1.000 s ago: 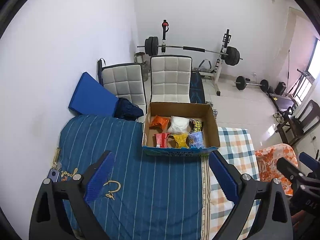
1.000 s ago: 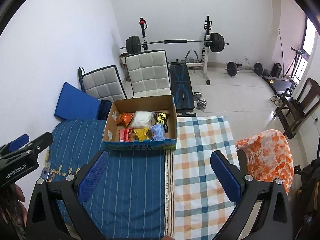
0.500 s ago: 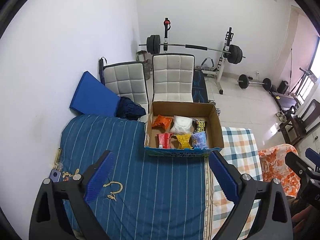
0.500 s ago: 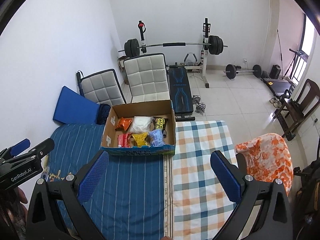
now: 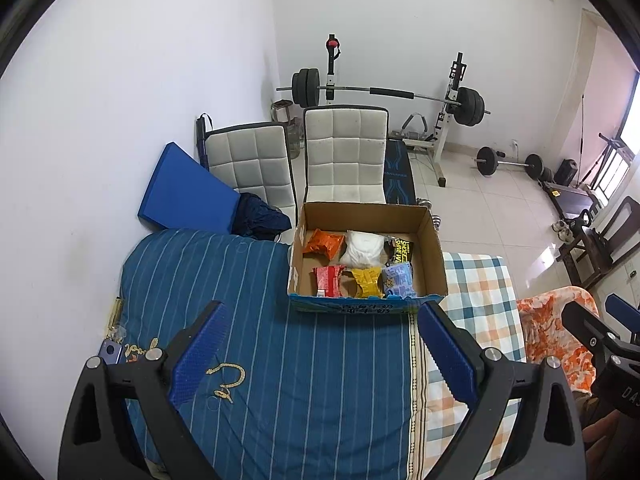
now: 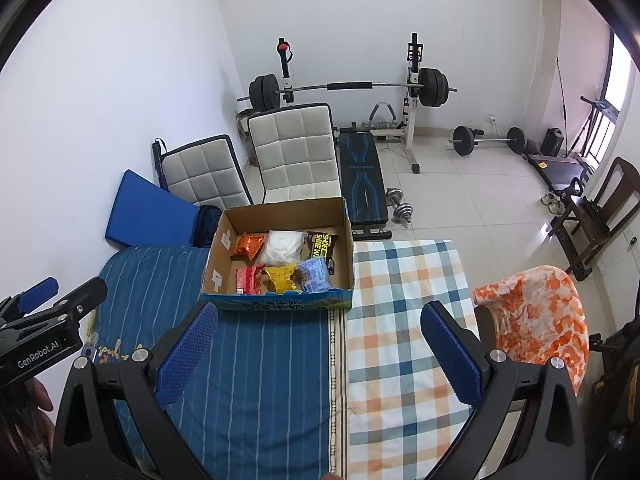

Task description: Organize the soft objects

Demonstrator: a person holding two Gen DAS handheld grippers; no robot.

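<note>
An open cardboard box (image 5: 434,252) (image 6: 347,240) stands at the far end of the bed. It holds several soft packets: an orange one (image 5: 325,242), a white bag (image 5: 364,247) (image 6: 282,247), a red one (image 5: 328,280), a yellow one (image 5: 367,281) (image 6: 282,277), a blue one (image 5: 398,278) and a black one (image 5: 400,249). My left gripper (image 5: 320,352) is open and empty, high above the blue striped sheet (image 5: 288,380), short of the box. My right gripper (image 6: 318,346) is open and empty above the seam between the striped sheet and the checked sheet (image 6: 400,320).
An orange-and-white cloth (image 6: 536,316) drapes a chair right of the bed. Two white padded chairs (image 5: 346,152), a blue mat (image 5: 180,192), a weight bench and barbell rack (image 6: 352,88) stand beyond the bed. Small items lie at the bed's left edge (image 5: 114,344).
Both grippers have drawn back and risen slightly, so the box sits a little farther up in both views. Both stay open and empty.
</note>
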